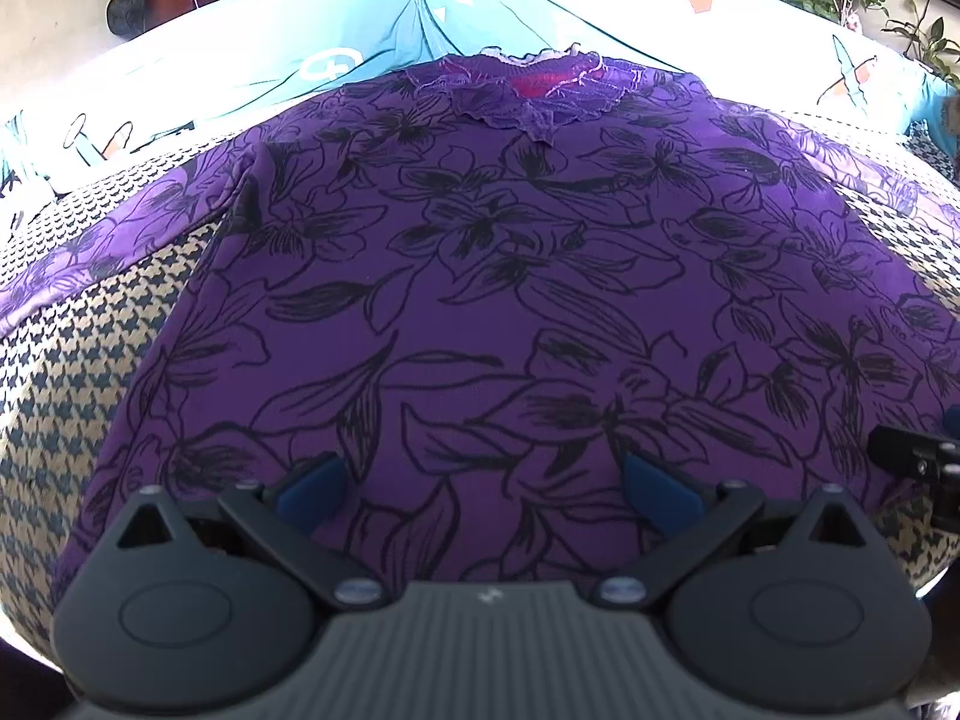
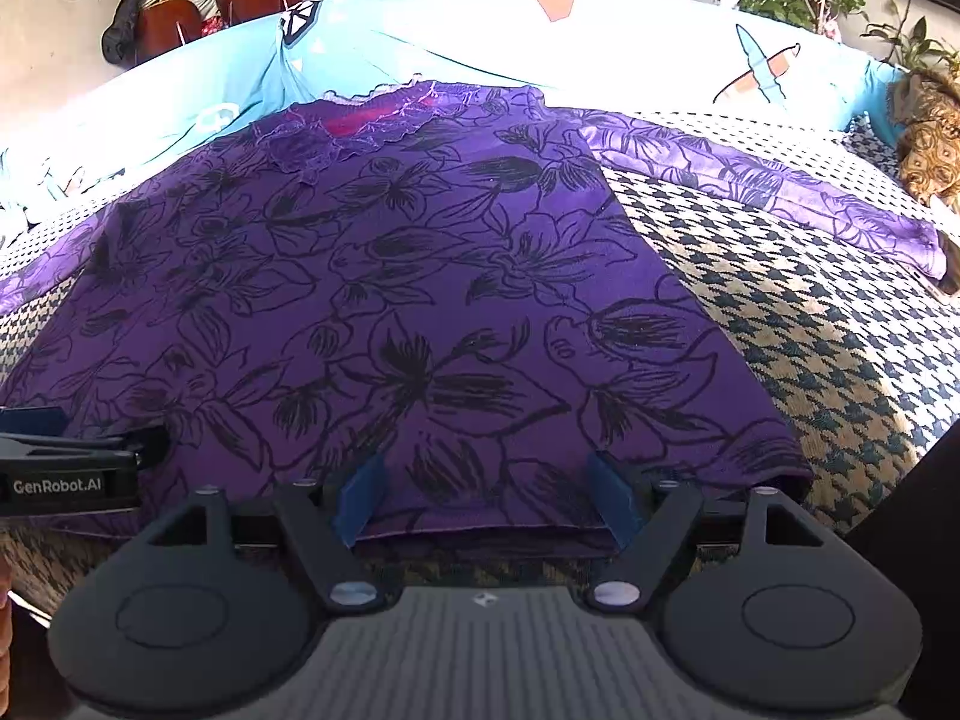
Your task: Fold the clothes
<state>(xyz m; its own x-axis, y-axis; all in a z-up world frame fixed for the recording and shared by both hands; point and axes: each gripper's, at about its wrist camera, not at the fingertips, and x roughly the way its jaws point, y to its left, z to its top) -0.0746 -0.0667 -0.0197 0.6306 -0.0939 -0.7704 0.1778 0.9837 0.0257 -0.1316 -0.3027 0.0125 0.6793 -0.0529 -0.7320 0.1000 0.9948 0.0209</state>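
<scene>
Hovering at the near hem with its blue pads spread wide, the right gripper (image 2: 489, 495) has the hem of the purple floral top (image 2: 384, 312) lying between the pads, but neither pad presses on the cloth, so it holds nothing. Just to its left, the left gripper (image 1: 486, 480) is likewise wide open above the lower part of the same garment, gripping nothing.

Beyond them the top lies front-up and fairly smooth on the houndstooth blanket (image 2: 810, 324), its lace neckline (image 1: 528, 93) at the far end next to the turquoise sheet (image 1: 336, 30). One sleeve (image 2: 780, 186) stretches out to the right across the blanket, and the other sleeve (image 1: 90, 240) runs out to the left.

Judging by this, the spreading and flattening look done, while no fold has been made: sleeves, sides and the hem-to-neck fold all remain, so the task seems to be in its early part
</scene>
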